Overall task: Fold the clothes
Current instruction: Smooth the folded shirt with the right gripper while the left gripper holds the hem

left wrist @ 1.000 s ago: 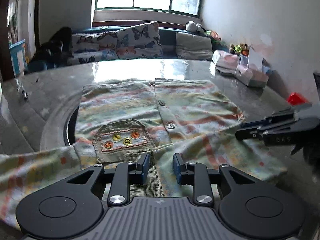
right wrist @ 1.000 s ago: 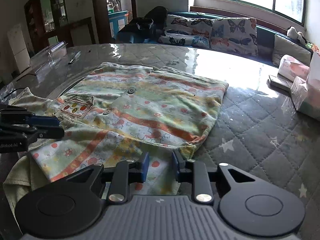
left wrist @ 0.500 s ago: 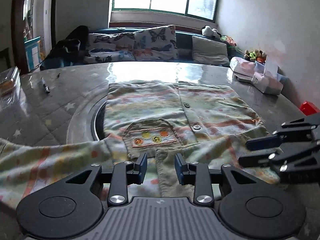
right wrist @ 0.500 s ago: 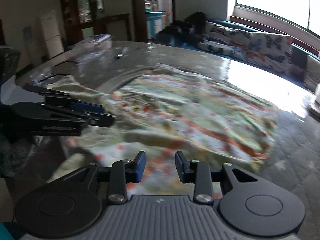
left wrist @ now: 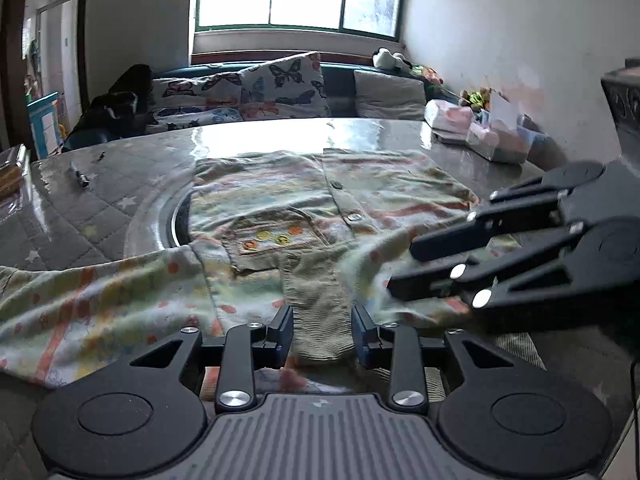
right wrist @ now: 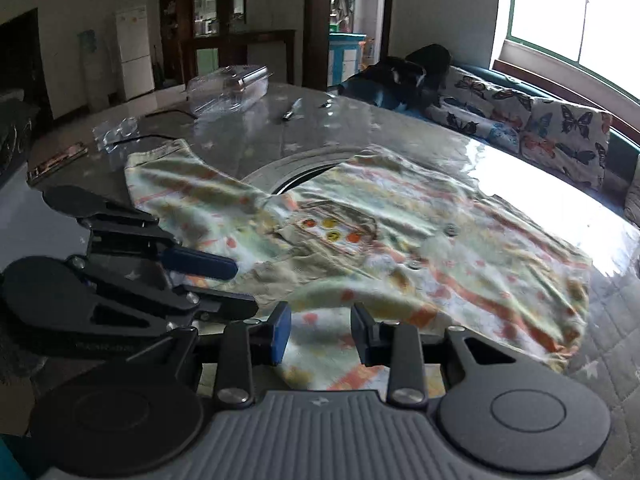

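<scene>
Fold barely begun: shirt [left wrist: 304,208] lies buttoned and mostly flat on the table [left wrist: 100,200] ahead of both claws, left claw [left wrist: 322,330] spread astride its ribbed collar, right claw [right wrist: 319,332] spread over the near sleeve, neither pinching.

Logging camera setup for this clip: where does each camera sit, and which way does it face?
Left wrist: on the left gripper, facing the window across the shirt; right gripper enters from the right.
Right wrist: on the right gripper, facing the room's interior; left gripper enters from the left.
Shared: shirt, its pocket, table.
</scene>
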{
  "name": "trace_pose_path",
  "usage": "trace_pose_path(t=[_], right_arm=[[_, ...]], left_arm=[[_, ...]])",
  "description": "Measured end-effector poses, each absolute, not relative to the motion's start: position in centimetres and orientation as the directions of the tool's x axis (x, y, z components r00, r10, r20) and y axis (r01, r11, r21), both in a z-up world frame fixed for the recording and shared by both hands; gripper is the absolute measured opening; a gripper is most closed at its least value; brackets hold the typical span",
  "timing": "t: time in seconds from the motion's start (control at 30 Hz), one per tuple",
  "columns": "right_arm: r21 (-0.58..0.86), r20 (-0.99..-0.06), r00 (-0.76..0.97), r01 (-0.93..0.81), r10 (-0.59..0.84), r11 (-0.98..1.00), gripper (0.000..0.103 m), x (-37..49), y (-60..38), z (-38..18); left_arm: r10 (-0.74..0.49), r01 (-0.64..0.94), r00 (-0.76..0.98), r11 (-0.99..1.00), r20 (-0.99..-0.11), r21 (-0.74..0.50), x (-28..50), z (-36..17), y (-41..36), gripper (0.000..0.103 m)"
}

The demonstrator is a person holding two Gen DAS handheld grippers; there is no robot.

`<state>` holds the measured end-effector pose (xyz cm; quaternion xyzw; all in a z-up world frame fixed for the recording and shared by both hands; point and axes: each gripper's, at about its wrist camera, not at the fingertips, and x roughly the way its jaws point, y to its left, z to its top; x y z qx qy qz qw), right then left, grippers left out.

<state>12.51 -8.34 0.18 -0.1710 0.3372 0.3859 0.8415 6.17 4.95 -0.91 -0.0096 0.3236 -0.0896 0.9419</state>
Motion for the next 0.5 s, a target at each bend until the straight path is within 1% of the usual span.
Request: trace_pose_path(t=[0.07,0.13,0.23,0.33,0.5], right_arm=[[-0.039,-0.711,0.466,-0.774,0.527,0.631,0.033,12.4,-7.6,-0.4],[-0.066,-0.713,0.475,-0.779,0.516,0.624,0.033,12.1,-7.2,-0.8],[-0.061,-0.711,0.474,-0.778,0.520,0.625,0.033,12.0,-7.1,-0.6],[-0.068,-0.714,0.472,-0.782,0.517,0.619,0.033,12.0,-7.0,-0.9],[-0.070,-0.717,0.472,-0.781,0.513,0.621,0.035,12.1,-6.9,-0.9]], left_arm=[[-0.144,0.116,0.788,0.990,-0.598,-0.086,5.8,-0.5,6.0,0.038],[-0.098,0.050,0.800,0.994,-0.591,-0.096,5.4,-0.1,7.4,0.045],[-0.007,-0.067,0.810,0.992,-0.587,-0.104,5.0,0.1,10.0,0.053],[0.112,-0.213,0.799,0.972,-0.590,-0.103,4.7,0.0,13.1,0.057],[0.276,-0.431,0.753,0.893,-0.597,-0.131,4.1,-0.4,18.7,0.056]])
